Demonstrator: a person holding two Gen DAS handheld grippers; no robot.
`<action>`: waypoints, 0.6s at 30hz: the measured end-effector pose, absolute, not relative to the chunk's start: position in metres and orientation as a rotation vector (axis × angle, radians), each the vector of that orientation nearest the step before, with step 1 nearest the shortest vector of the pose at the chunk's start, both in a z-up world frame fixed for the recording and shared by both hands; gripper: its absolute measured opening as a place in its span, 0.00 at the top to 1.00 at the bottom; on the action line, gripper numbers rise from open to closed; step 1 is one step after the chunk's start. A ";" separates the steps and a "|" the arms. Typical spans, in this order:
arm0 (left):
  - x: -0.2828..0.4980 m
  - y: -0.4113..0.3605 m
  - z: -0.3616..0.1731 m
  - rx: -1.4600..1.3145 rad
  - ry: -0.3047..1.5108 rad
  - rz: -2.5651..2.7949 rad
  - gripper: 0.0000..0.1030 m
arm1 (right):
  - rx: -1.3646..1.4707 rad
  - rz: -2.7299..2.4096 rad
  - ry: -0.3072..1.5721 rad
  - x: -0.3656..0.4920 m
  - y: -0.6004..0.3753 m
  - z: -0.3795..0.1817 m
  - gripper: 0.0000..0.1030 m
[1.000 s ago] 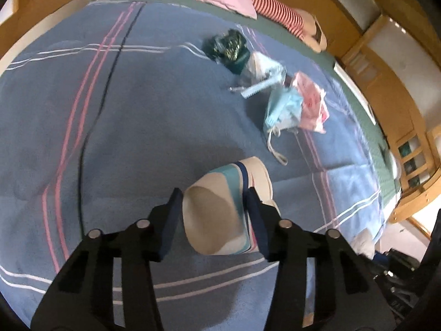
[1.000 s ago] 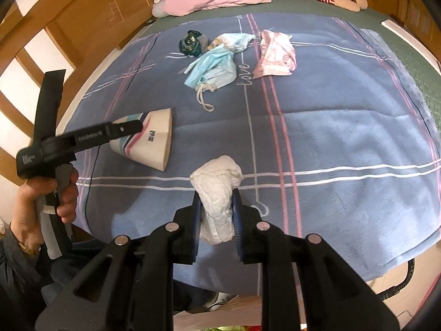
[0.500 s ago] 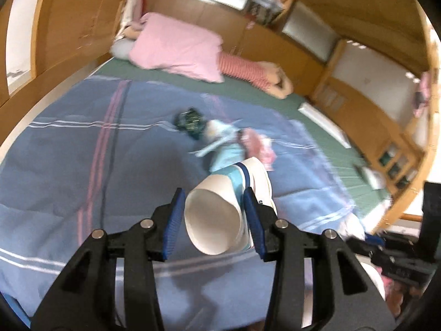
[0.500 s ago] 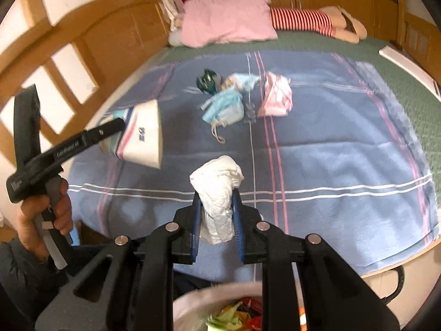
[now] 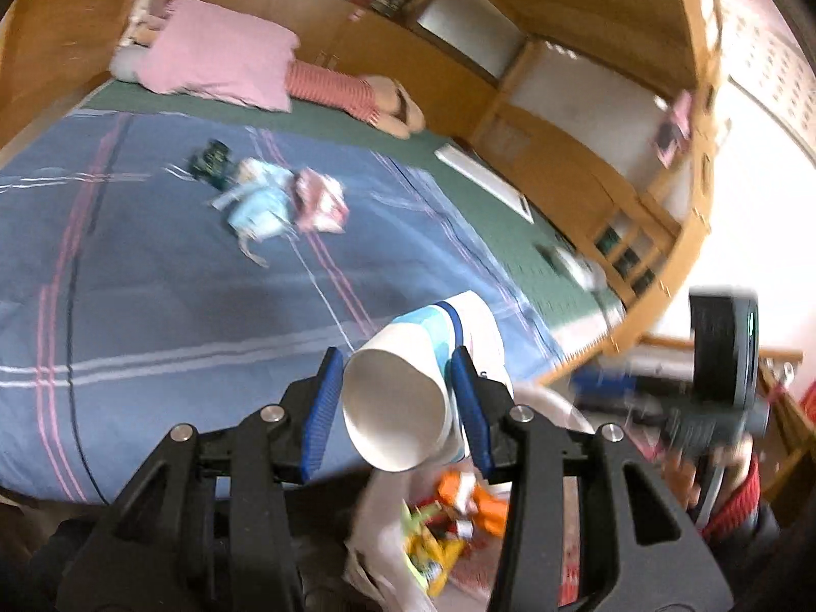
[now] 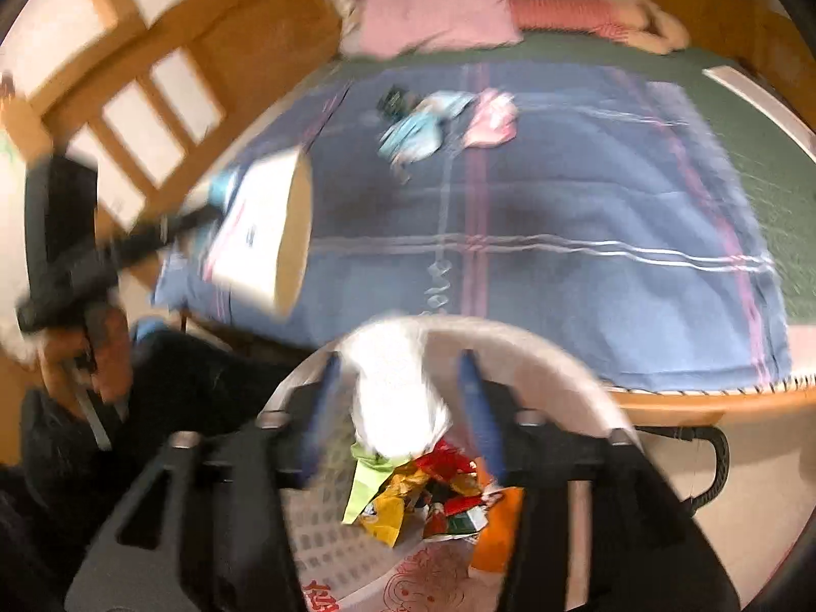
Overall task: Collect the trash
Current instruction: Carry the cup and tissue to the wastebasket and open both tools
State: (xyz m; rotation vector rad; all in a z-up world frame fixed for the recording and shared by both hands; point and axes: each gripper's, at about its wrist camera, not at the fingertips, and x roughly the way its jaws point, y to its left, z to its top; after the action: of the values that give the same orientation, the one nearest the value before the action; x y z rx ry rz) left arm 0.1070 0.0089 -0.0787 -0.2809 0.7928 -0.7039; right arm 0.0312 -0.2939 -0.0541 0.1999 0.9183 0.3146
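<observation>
My left tongs (image 5: 395, 410) pinch a white paper cup with blue and pink stripes (image 5: 408, 403) across its sides, near the open mouth, and it hangs in the air just past the edge of the bed with the blue checked blanket (image 5: 153, 275). A paper cup is very light and thin, so a hard squeeze will crush it; the rolled rim is the stiffest place to hold, and my grip sits close to it. My right tongs (image 6: 395, 403) are spread wide, with a crumpled white tissue wad (image 6: 395, 398) between the blue pads. The view is blurry, so I think the wad is loose, but I cannot be sure. It is soft, weighs almost nothing, and can be pinched anywhere. It is right above the round white trash bin (image 6: 535, 352), which already holds bright wrappers. More trash waits on the blanket: a light blue face mask (image 5: 255, 209), a pink crumpled wrapper (image 5: 321, 199) and a dark green wrapper (image 5: 211, 158), all light and floppy.
</observation>
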 end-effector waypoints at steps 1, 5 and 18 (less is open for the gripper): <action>0.102 0.002 -0.080 -0.270 0.806 -0.728 0.57 | 0.221 0.300 0.896 0.030 -0.300 -0.051 0.42; 0.077 -0.031 -0.084 -0.194 0.847 -0.887 0.56 | 0.315 0.232 0.766 0.026 -0.328 -0.032 0.40; 0.090 -0.038 -0.092 -0.145 0.905 -0.904 0.14 | 0.338 0.200 0.756 0.039 -0.338 -0.034 0.36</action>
State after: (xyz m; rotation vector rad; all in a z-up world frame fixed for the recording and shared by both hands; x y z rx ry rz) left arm 0.0898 -0.0381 -0.0924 -0.1447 0.9047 -0.9043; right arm 0.0395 -0.3376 -0.0340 0.3381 0.7558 0.1996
